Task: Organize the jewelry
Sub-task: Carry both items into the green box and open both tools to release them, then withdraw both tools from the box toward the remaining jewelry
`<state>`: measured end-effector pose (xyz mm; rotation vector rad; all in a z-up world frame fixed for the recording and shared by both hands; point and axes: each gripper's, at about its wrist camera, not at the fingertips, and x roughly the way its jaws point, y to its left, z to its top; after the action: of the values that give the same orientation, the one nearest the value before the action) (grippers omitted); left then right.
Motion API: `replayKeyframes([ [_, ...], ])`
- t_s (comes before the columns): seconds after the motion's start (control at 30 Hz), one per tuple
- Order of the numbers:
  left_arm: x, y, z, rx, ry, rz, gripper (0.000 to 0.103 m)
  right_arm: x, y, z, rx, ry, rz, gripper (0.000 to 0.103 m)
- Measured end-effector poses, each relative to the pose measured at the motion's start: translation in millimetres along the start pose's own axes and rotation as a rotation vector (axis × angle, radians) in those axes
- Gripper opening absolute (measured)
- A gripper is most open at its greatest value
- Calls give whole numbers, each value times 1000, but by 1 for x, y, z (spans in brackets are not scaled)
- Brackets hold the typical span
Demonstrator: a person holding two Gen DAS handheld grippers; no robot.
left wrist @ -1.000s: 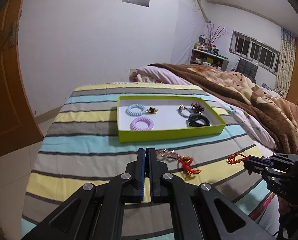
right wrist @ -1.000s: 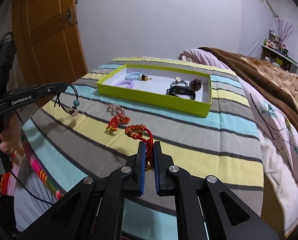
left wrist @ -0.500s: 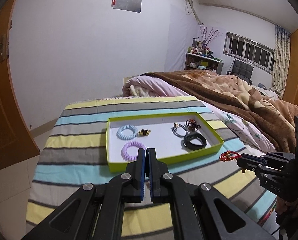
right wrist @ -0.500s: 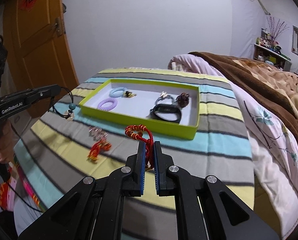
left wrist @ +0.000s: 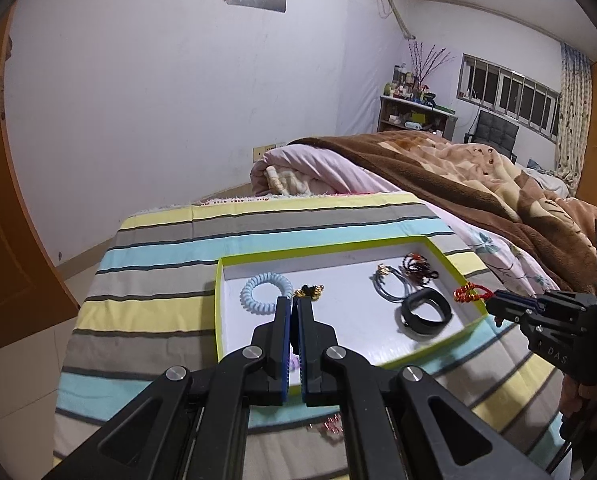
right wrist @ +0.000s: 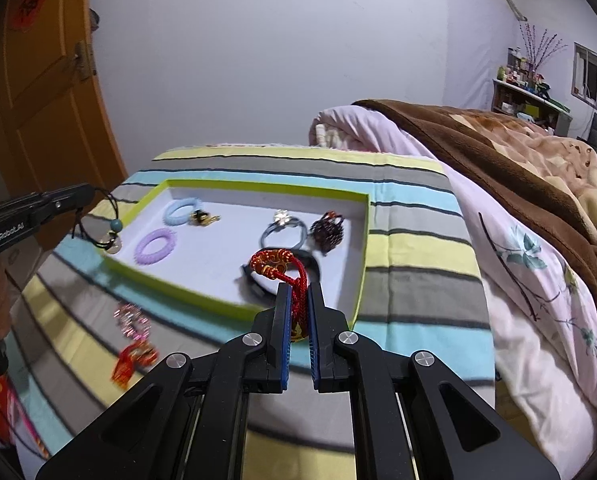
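Observation:
A lime-green tray (left wrist: 219,312) (right wrist: 266,193) lies on the striped bedspread. It holds a blue coil ring (left wrist: 266,292), a purple coil ring (right wrist: 156,247), a gold charm (right wrist: 204,218), a grey ring (right wrist: 284,230), a dark bead bracelet (right wrist: 328,232) and a black band (left wrist: 424,312). My left gripper (left wrist: 293,304) is shut on a black cord bracelet (right wrist: 108,226) with a teal bead, above the tray's near left edge. My right gripper (right wrist: 298,294) is shut on a red knotted cord bracelet (right wrist: 276,266), over the tray's near right corner.
A pink sparkly piece (right wrist: 132,320) and a red tassel piece (right wrist: 134,360) lie on the bedspread in front of the tray. A brown blanket (right wrist: 518,148) and pink quilt (right wrist: 378,128) are heaped to the right. A wooden door (right wrist: 38,80) stands on the left.
Both grippers have moved forward to the tray, each still carrying its bracelet. The loose pieces on the bedspread now lie behind and below the left gripper.

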<state>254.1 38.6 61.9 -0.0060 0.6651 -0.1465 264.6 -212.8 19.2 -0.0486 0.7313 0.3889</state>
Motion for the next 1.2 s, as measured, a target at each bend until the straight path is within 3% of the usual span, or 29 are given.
replayKeyframes([
  [0.3,39,18,4,-19,45,30,3,37,-11,16,16,43,-37,7],
  [0.67,67,39,-11,-55,104,46,4,61,-12,12,15,107,-51,8],
  [0.83,66,33,-14,-21,107,61,5,58,-10,12,7,104,-49,16],
  [1.0,57,28,-15,-13,81,57,20,50,-5,11,-7,78,-53,35],
  [1.2,37,28,-18,-30,53,48,20,29,-3,7,3,45,-45,35],
])
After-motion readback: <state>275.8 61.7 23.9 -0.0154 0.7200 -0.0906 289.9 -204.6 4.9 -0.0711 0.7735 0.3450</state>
